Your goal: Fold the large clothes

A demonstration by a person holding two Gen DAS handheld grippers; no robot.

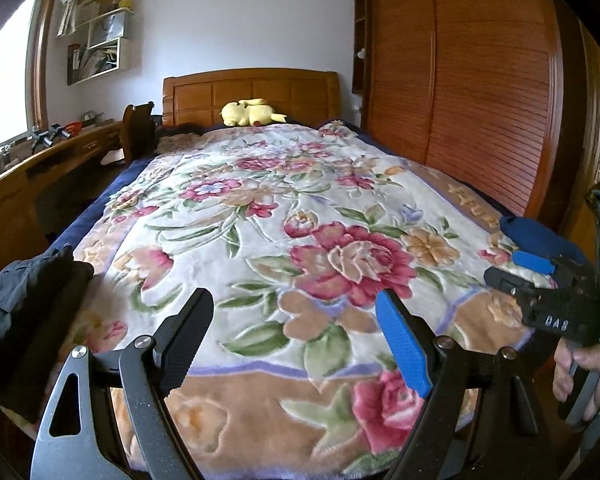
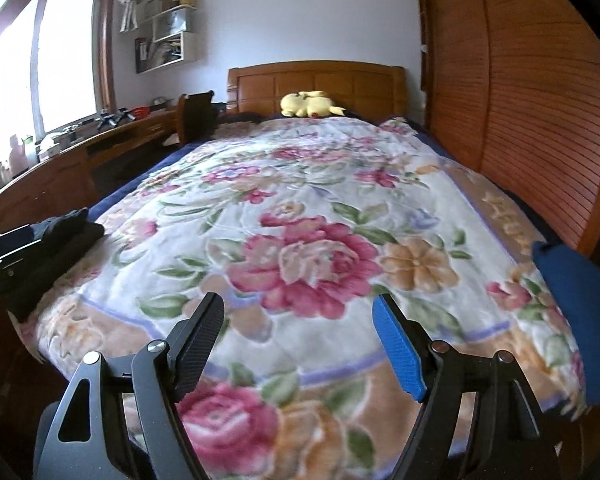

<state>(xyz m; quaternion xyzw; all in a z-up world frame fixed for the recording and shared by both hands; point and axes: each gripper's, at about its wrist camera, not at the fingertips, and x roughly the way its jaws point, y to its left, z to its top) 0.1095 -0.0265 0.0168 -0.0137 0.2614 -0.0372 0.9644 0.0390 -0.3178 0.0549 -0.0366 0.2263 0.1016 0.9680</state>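
- Left gripper [image 1: 296,334]: the jaws stood wide apart with nothing between them, above the near end of the floral blanket [image 1: 260,208] that covered the bed.
- Right gripper [image 2: 300,338]: the jaws likewise stood wide and held nothing, only the blanket's rose pattern showing in the gap. In the left wrist view this gripper appeared at the right edge, held by a hand [image 1: 580,372].
- Dark clothes [image 1: 24,300]: a folded black pile lay on the near left corner of the bed, well to the left of the left gripper's black finger and touching neither jaw; in the right wrist view it lay farther off at the left margin.
- Blue garment [image 2: 572,320]: a folded blue piece lay at the bed's near right edge, to the right of the right gripper's blue finger and clear of it.
- Yellow plush toy [image 1: 252,113]: it lay at the far end of the bed against the wooden headboard [image 1: 252,88].
- Wardrobe [image 1: 460,80]: its slatted wooden doors ran along the bed's right side.
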